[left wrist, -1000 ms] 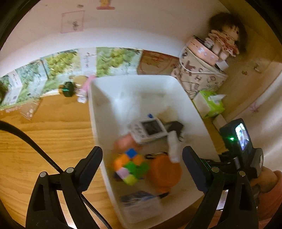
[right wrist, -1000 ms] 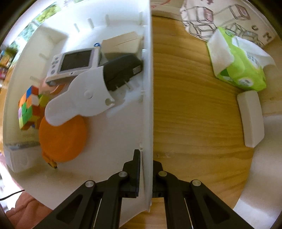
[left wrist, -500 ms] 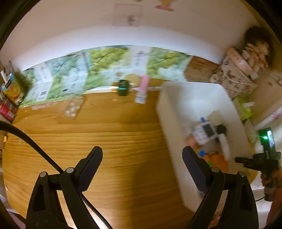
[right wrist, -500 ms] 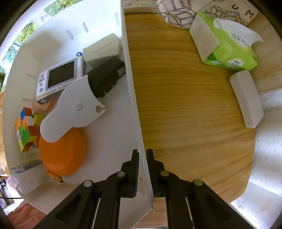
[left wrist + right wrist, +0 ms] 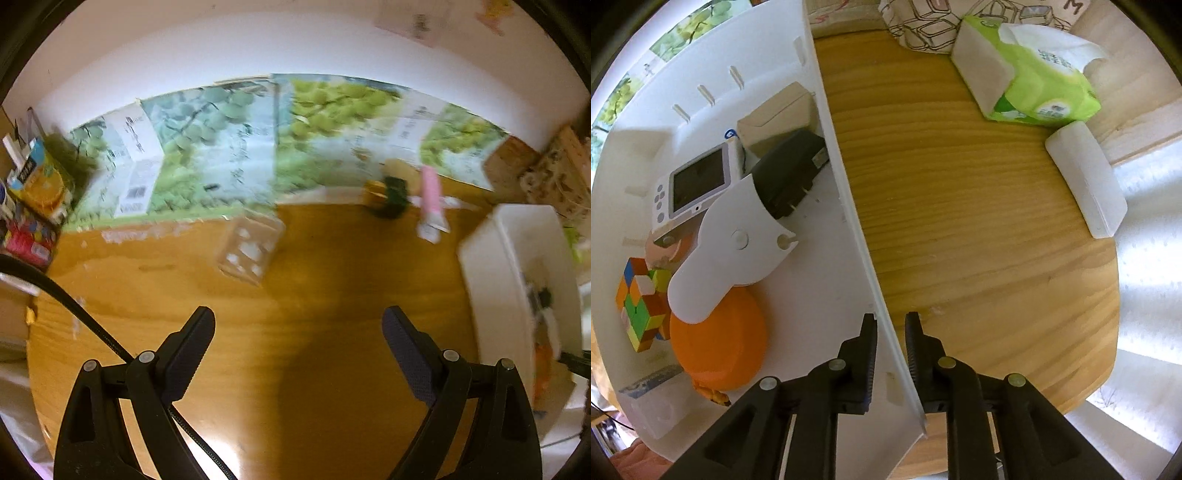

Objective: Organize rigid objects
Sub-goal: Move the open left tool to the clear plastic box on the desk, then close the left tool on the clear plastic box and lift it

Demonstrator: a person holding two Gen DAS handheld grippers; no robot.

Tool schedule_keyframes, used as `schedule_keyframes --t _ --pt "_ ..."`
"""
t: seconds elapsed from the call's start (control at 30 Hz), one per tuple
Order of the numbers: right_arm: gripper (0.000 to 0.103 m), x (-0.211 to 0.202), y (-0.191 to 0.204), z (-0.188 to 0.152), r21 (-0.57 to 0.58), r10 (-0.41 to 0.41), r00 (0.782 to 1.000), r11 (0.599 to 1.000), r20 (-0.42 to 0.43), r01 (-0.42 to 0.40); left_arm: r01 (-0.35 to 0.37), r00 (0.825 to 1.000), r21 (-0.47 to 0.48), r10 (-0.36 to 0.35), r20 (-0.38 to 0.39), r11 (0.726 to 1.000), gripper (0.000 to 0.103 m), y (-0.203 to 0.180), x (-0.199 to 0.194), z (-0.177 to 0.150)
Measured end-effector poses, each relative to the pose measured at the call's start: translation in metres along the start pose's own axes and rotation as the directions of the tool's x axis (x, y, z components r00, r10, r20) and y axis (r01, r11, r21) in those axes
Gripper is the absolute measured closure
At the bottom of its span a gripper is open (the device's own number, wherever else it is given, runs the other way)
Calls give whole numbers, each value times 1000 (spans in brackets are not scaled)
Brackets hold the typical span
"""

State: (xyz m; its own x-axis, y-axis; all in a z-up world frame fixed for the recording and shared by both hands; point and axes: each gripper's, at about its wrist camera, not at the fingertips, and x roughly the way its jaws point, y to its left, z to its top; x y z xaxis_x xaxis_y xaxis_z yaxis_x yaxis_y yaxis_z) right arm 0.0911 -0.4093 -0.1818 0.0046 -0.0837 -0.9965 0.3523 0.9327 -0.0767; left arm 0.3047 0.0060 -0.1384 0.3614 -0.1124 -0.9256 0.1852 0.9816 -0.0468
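A white plastic bin (image 5: pixel 846 177) stands on the wooden table and shows at the right edge of the left wrist view (image 5: pixel 495 266). It holds a colour cube (image 5: pixel 639 306), an orange round lid (image 5: pixel 716 350), a white handheld device (image 5: pixel 698 184), a black charger (image 5: pixel 786 173) and a white curved part (image 5: pixel 738 243). My right gripper (image 5: pixel 890 325) straddles the bin's right wall; its jaws have parted a little and no longer clamp it. My left gripper (image 5: pixel 299 332) is open and empty over bare table. A clear plastic case (image 5: pixel 251 247), a green bottle (image 5: pixel 388 195) and a pink tube (image 5: pixel 432 199) lie farther back.
A green tissue pack (image 5: pixel 1034 81) and a white case (image 5: pixel 1086 177) lie right of the bin. Grape-printed cartons (image 5: pixel 229 147) line the back wall. Snack boxes (image 5: pixel 33 206) stand at the far left. A black cable (image 5: pixel 74 310) crosses the left side.
My left gripper has swung left, away from the bin, to over the bare table. My right gripper's jaws, clamped on the bin wall before, have opened slightly.
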Motion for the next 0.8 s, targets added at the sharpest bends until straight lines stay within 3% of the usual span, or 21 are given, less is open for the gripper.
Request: schedule_keyframes --t 0.5,0.67,0.73,0.8 --pt "80 -8 -23 -13 119 17 1000 993 26 -20 -84 993 38 87 -84 996 10 24 73 30" --pt "79 -10 -24 -12 124 9 1000 992 24 -12 -72 991 21 74 -111 997 10 30 88 31" --pt "66 -13 -23 -11 127 38 998 991 44 -43 -70 991 14 71 -116 997 13 32 93 31" --pt "61 -20 -22 -10 125 69 995 989 72 -77 -70 991 13 71 -117 998 19 33 99 32"
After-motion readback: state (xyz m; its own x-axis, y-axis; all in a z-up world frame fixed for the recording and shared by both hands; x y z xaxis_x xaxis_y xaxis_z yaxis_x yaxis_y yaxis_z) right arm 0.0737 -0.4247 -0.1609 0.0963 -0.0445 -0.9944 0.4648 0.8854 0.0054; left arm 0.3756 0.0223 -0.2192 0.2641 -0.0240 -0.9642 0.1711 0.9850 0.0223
